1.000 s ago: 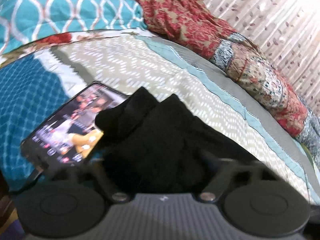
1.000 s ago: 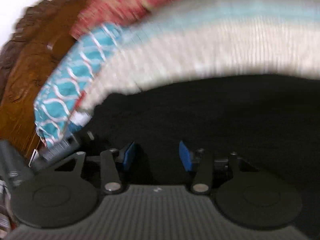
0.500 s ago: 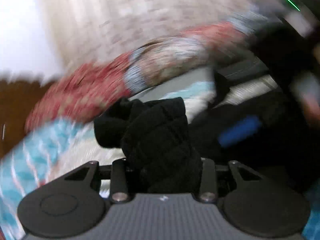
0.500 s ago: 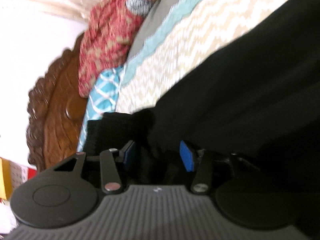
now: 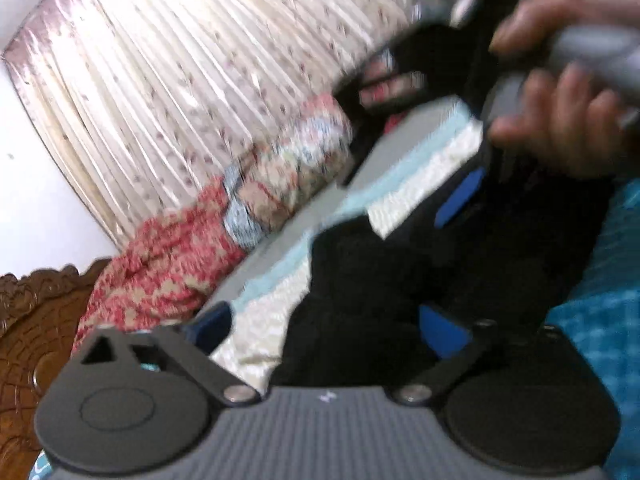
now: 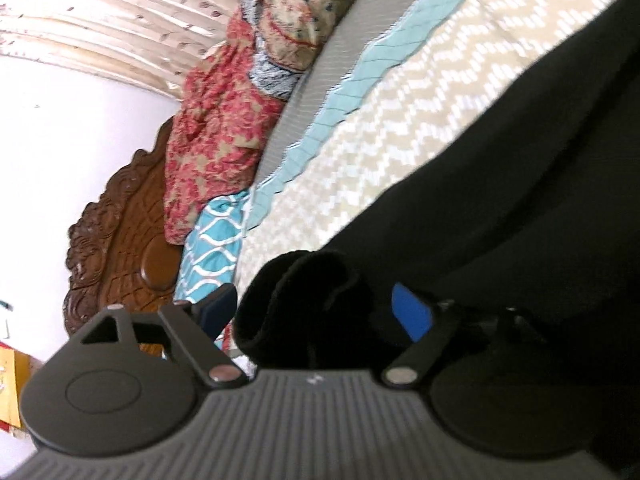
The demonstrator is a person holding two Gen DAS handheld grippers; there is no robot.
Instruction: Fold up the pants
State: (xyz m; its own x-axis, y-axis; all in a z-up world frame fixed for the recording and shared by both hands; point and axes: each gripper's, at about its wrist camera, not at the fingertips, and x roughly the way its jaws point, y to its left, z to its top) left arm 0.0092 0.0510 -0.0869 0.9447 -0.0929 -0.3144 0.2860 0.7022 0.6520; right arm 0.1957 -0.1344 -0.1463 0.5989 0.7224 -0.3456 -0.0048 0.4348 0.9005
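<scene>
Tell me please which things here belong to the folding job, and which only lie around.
Belonging to the job:
- black pants
- left hand-held gripper, open
- right hand-held gripper, open around a bunched pant end

Just lying about:
- bedspread
- red floral blanket
- teal pillow
- wooden headboard
- curtain

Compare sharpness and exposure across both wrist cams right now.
Left wrist: motion-smeared, worst on the hand top right and the quilt; curtain bright. Right wrist: sharper, bedspread chevrons legible, wall blown out, black pants show little detail.
</scene>
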